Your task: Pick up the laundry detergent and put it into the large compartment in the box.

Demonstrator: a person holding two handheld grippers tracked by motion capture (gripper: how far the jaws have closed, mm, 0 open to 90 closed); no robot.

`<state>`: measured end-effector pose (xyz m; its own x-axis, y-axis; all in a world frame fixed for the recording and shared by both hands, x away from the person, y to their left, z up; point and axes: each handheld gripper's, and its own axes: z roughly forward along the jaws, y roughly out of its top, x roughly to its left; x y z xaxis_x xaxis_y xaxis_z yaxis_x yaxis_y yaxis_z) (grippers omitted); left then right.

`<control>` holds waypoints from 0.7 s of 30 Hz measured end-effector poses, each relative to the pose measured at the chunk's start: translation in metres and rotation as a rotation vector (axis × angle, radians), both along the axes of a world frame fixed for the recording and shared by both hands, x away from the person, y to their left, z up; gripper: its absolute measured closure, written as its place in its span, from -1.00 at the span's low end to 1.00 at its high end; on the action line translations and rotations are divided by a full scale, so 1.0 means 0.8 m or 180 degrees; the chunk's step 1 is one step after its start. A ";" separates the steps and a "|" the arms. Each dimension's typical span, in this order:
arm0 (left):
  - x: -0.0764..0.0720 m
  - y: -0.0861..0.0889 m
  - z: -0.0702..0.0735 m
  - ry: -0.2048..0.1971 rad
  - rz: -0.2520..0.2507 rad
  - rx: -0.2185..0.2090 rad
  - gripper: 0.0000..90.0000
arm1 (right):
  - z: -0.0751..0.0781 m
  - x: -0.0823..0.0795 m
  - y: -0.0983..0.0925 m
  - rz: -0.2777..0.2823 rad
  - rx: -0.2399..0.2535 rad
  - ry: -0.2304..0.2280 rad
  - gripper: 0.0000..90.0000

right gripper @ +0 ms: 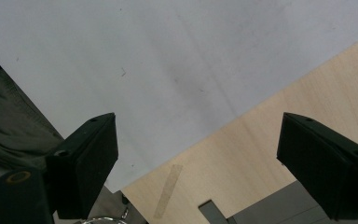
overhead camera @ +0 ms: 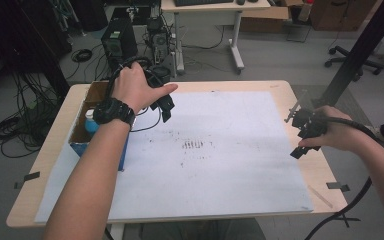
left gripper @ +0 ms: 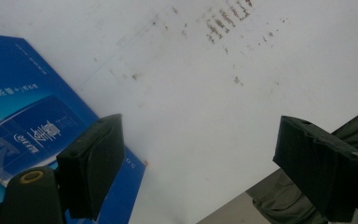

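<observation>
Jaws on both the left gripper [overhead camera: 166, 107] and right gripper [overhead camera: 300, 135] gape wide, empty. Beside the left one, the open blue cardboard box [overhead camera: 82, 135] sits at the counter's [overhead camera: 300, 95] left edge; a careless reach could shove it off.

free: white sheet [overhead camera: 220, 165] middle | blocked: blue box [overhead camera: 87, 131] left edge

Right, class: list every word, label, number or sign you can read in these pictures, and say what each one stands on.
Blue box, left gripper view: white Chinese characters, a short bracketed line and a larger logo, seen at an angle and too blurred to quote.
White sheet: brown smudges, not writing.
Bottle in the box, high view: label too small to read.
</observation>
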<state>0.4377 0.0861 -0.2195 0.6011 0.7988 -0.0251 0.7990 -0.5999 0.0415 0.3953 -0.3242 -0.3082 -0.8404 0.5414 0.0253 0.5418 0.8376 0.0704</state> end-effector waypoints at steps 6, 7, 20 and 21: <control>-0.003 -0.005 -0.007 -0.0014 -0.0071 -0.0064 -0.64 | 0.000 0.000 0.001 0.0005 0.0007 0.0008 -0.72; -0.003 -0.006 -0.009 0.0001 -0.0084 -0.0066 -0.64 | 0.000 0.000 0.002 0.0005 0.0006 0.0006 -0.72; -0.007 -0.023 -0.020 0.0015 -0.0228 -0.0068 -0.66 | 0.006 -0.001 -0.002 0.0006 0.0036 -0.0024 -0.72; -0.008 -0.025 -0.022 0.0020 -0.0238 -0.0083 -0.66 | 0.007 -0.002 -0.003 0.0000 0.0036 -0.0026 -0.72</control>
<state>0.4312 0.0663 -0.2367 0.6589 0.7507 -0.0493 0.7522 -0.6568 0.0531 0.3940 -0.3264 -0.3028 -0.8406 0.5411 0.0245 0.5411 0.8367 0.0843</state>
